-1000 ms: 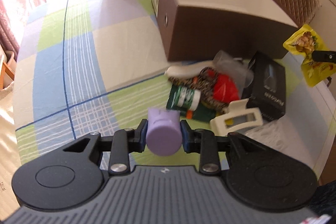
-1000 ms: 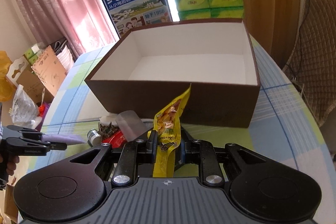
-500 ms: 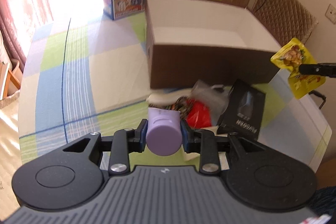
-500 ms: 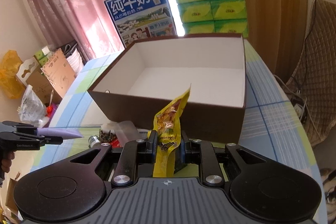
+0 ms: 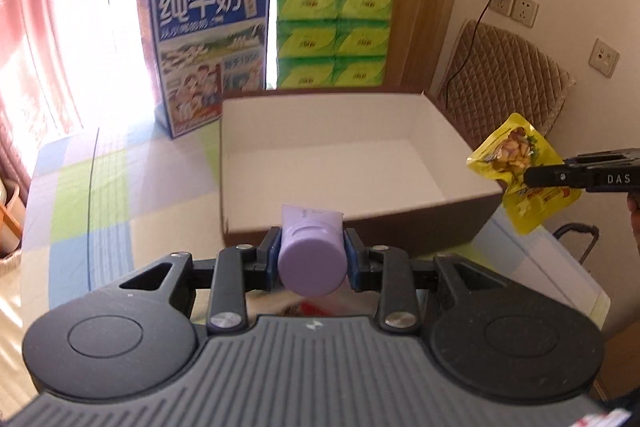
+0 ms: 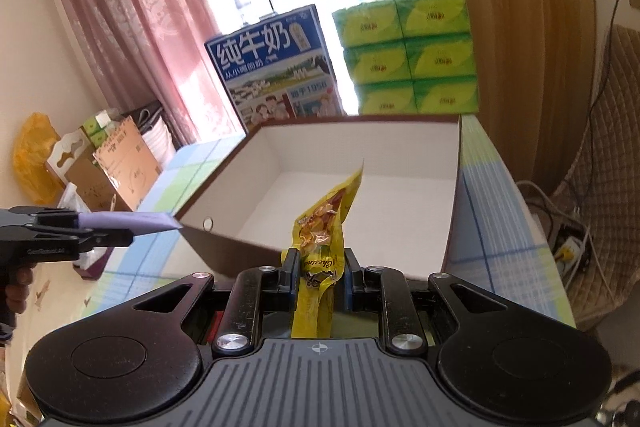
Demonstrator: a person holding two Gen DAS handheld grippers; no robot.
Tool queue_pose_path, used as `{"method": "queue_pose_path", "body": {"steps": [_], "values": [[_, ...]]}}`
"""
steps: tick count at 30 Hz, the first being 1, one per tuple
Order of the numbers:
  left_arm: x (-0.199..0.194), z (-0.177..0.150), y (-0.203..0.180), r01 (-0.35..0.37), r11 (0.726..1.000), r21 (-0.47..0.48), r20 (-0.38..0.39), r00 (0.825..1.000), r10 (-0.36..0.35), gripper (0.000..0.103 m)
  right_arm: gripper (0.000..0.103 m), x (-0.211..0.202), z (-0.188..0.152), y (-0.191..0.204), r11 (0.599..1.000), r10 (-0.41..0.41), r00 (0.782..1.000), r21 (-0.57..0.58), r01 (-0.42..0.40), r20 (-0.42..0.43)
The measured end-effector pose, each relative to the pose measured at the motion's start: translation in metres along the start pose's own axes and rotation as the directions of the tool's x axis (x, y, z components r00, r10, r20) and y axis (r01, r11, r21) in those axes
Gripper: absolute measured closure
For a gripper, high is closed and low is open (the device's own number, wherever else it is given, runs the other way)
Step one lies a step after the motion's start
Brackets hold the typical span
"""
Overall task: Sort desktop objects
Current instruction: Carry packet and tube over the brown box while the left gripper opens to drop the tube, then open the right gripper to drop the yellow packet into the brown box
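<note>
left wrist camera sits behind left gripper (image 5: 311, 259), looks over near left corner of brown box (image 5: 400, 227) toward milk carton (image 5: 208, 55). right wrist camera sits behind right gripper (image 6: 320, 277), close to box front. both views share box, carton, green tissue packs (image 6: 408, 51).

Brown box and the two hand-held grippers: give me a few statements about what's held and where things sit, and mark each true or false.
1. The left hand-held gripper is shut on a purple tube. True.
2. The right hand-held gripper holds a red can. False: it is shut on a yellow snack packet.
3. The brown box already holds several items. False: its white inside shows nothing in either view.
4. A blue milk carton box stands behind the brown box, beside stacked green tissue packs. True.
5. The snack packet lies on the box floor. False: it hangs in the gripper, outside the box.
</note>
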State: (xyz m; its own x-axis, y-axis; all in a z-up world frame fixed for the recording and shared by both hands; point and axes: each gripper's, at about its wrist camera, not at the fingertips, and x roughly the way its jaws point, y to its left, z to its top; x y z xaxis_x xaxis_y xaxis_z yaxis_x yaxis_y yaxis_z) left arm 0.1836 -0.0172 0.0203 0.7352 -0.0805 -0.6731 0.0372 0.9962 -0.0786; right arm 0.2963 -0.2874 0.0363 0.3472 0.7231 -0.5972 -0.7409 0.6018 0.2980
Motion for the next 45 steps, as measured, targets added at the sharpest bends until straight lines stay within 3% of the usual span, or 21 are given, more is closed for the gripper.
{"method": "queue_pose_path", "body": {"steps": [8,19,30,36,45], "values": [[0.042,0.038,-0.019,0.009,1.000,0.021,0.010,1.000,-0.010,0.076,0.086,0.027,0.029,-0.022,1.000,-0.004,1.000,-0.004,0.004,-0.004],[0.142,0.063,-0.029,-0.033,0.999,0.023,-0.116,0.993,0.035,0.076,0.086,0.107,0.054,-0.038,0.999,-0.047,0.991,-0.010,0.046,-0.123],[0.225,0.066,-0.021,-0.115,0.993,0.027,-0.256,0.959,0.118,0.076,0.086,0.175,0.055,-0.054,0.994,-0.104,0.965,-0.010,0.105,-0.242],[0.247,0.061,-0.017,-0.130,0.991,0.033,-0.340,0.931,0.134,0.075,0.086,0.190,0.056,-0.058,0.993,-0.116,0.957,-0.017,0.116,-0.266],[0.235,0.067,-0.013,-0.128,0.991,0.042,-0.317,0.939,0.134,0.066,0.086,0.202,0.055,-0.055,0.993,-0.114,0.951,-0.022,0.112,-0.287]]}}
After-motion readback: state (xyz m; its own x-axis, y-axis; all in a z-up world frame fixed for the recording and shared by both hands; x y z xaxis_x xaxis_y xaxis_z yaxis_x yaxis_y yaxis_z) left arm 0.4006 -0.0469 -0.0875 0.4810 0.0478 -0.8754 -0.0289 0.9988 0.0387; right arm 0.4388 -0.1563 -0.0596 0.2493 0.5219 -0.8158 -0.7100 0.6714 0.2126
